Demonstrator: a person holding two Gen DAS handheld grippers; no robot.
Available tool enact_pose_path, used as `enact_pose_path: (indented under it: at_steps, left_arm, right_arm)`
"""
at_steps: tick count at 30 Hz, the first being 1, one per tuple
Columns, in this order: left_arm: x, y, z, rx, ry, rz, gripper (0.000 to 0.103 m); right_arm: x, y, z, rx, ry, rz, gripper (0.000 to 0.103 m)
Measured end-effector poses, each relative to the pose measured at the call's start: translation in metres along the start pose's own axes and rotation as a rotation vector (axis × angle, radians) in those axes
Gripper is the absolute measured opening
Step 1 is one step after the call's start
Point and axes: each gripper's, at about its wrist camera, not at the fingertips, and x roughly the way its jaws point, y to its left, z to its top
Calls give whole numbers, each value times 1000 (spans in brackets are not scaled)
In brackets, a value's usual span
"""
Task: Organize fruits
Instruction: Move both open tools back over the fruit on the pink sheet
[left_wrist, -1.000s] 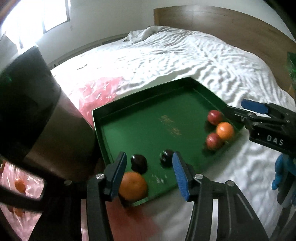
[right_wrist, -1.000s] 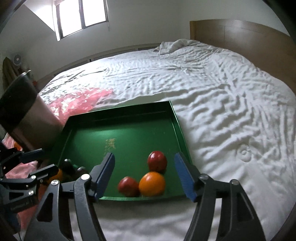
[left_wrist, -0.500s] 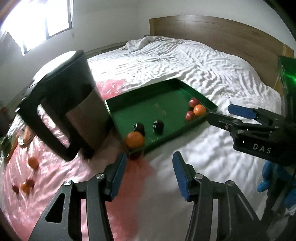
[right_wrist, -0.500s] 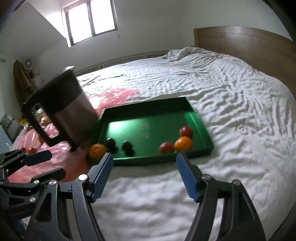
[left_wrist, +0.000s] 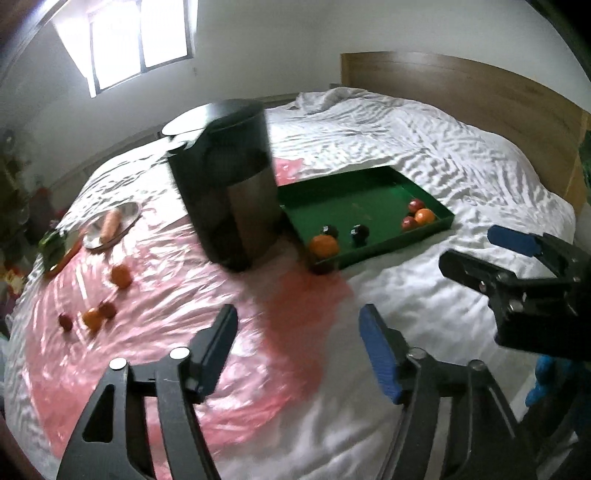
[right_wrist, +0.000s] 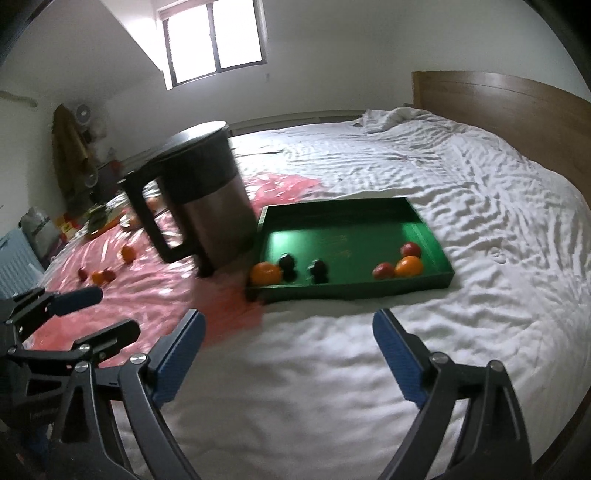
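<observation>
A green tray (left_wrist: 369, 192) (right_wrist: 343, 229) lies on the white bed. Inside it, an orange (left_wrist: 324, 245) (right_wrist: 265, 273) sits at the near left corner, two dark fruits (left_wrist: 360, 232) (right_wrist: 319, 269) beside it. Two red fruits and another orange (left_wrist: 424, 216) (right_wrist: 408, 266) crowd the right corner. Several small loose fruits (left_wrist: 121, 276) (right_wrist: 128, 253) lie on the pink plastic sheet (left_wrist: 166, 295) to the left. My left gripper (left_wrist: 297, 332) hovers over the sheet's edge, jaws opening, nothing between them. My right gripper (right_wrist: 290, 325) stands open over bare bedding, short of the tray.
A tall black and steel jug (left_wrist: 229, 199) (right_wrist: 207, 203) stands against the tray's left side. A small plate (left_wrist: 125, 216) with a long orange item lies far left. The wooden headboard (left_wrist: 480, 96) runs behind the bed. A blue-gloved hand (left_wrist: 546, 376) shows at right.
Both grippers have drawn back from the tray, so the jug, pink sheet and loose fruits have come into view. The left jaws stand wider apart than before.
</observation>
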Motion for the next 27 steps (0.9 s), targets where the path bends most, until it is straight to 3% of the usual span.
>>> enact_pose_path:
  at_steps: [27]
  left_arm:
    - [-58, 139, -83, -195, 28, 231, 66]
  right_arm:
    - [-3, 147, -25, -140, 3, 259, 103]
